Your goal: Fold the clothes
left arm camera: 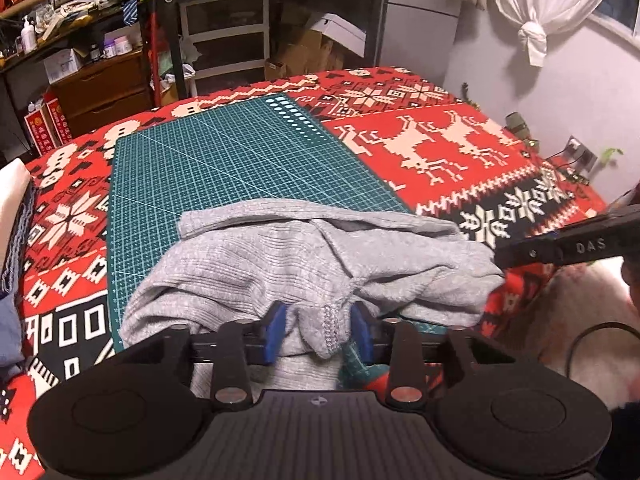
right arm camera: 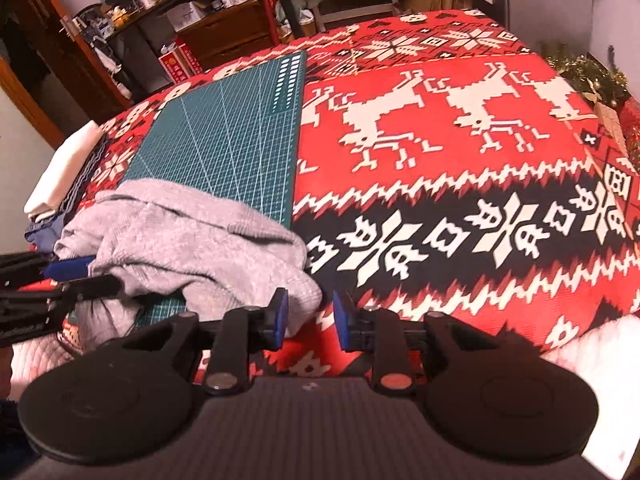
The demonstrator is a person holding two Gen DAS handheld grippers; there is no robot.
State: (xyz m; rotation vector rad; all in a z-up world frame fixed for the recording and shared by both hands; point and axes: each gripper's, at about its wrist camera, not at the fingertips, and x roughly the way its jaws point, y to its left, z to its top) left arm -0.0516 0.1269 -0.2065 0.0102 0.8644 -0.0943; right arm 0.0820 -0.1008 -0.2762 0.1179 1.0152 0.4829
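Folding barely begun: grey garment (left arm camera: pixel 304 264) lies crumpled on green mat (left arm camera: pixel 224 168), left gripper (left arm camera: pixel 318 334) fingers part-open around a fabric bunch, right gripper (right arm camera: pixel 308 316) part-open, empty.

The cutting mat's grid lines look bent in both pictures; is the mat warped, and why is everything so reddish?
Left wrist view: the cutting mat bows from fisheye distortion, as do the shelves. Right wrist view: same curving; warm indoor light tints the grey garment pinkish.
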